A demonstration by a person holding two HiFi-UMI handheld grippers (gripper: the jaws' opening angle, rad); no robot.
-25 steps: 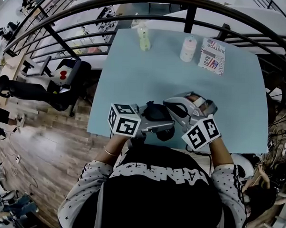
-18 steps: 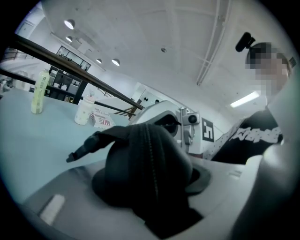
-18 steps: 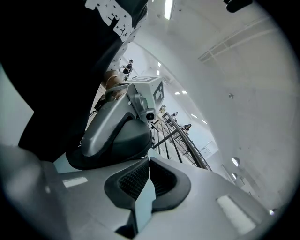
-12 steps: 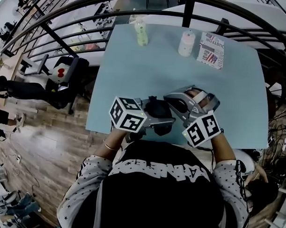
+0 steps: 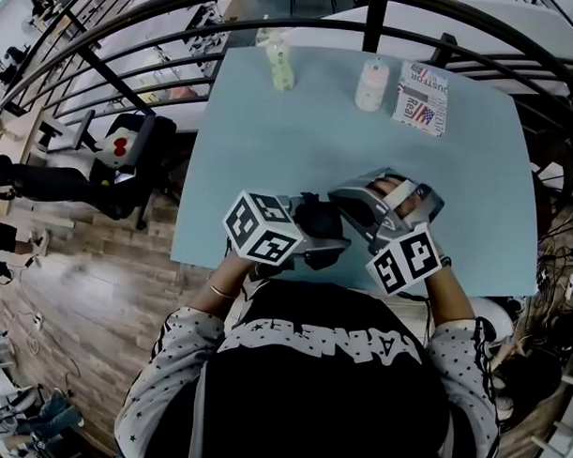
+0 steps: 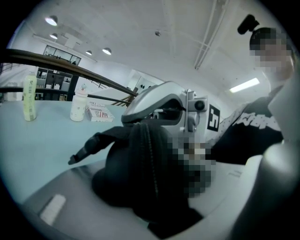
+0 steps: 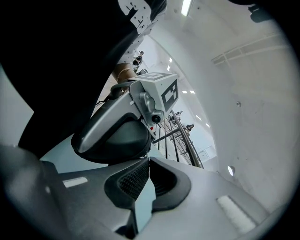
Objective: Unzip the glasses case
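Observation:
A black zipped glasses case (image 5: 315, 226) hangs just above the near edge of the light blue table (image 5: 270, 157). My left gripper (image 5: 300, 241) is shut on it. In the left gripper view the case (image 6: 140, 173) fills the space between the grey jaws, and its zipper (image 6: 151, 154) runs down the middle. My right gripper (image 5: 348, 209) reaches in from the right, right up against the case. Its ribbed pads (image 7: 136, 180) meet at the tips (image 7: 147, 161), and I see nothing between them. The case is not in the right gripper view; only the left gripper's body (image 7: 117, 131) shows there.
At the far edge of the table stand a pale green bottle (image 5: 281, 65), a white bottle (image 5: 371, 85) and a printed box (image 5: 422, 99). A black railing (image 5: 369, 29) curves behind the table. The person's torso sits close against the near edge.
The left gripper has rolled, turning its marker cube, and has sunk a little with the case. The right gripper has rolled slightly but stays in the same place.

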